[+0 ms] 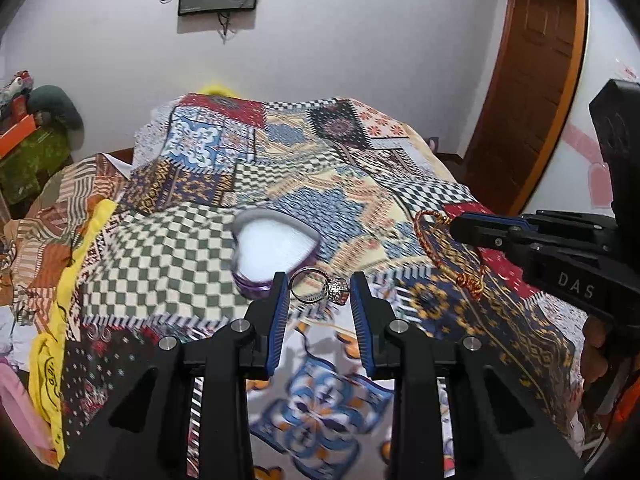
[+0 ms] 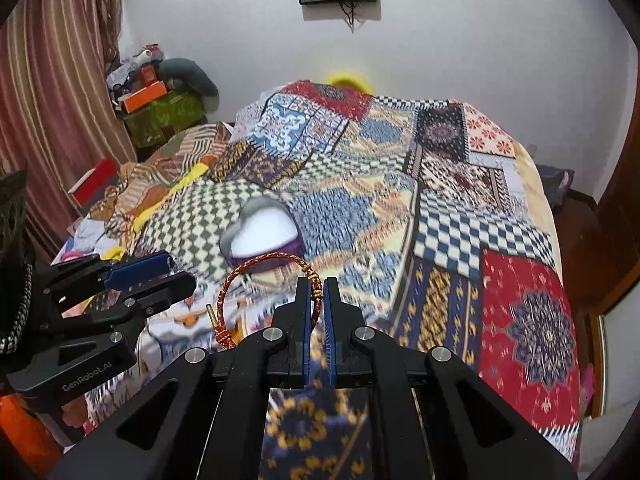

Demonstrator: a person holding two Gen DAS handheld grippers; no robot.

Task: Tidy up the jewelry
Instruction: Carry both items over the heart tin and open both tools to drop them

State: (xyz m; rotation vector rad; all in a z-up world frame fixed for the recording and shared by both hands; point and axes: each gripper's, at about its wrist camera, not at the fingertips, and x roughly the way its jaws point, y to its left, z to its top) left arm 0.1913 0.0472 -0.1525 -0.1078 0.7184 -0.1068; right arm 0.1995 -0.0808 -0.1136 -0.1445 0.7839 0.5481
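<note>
Heart-shaped box (image 1: 276, 246), lid off, white inside, sits on the patchwork bedspread (image 1: 192, 248); taken as landmark. Left hand-held gripper (image 1: 320, 290), just on the near side of the box: jaws partly closed on a silver ring (image 1: 320, 286), stone end against the right pad. Right hand-held gripper (image 2: 319, 292), near and to the right of the box: jaws pinched shut on a red-and-gold cord bracelet (image 2: 240, 280), whose loop hangs out leftward above the bedspread.

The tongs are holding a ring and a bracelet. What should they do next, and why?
Probably carry the ring forward over the open heart-shaped box and let go. The left tongs grip it just short of the box, which looks empty.
</note>
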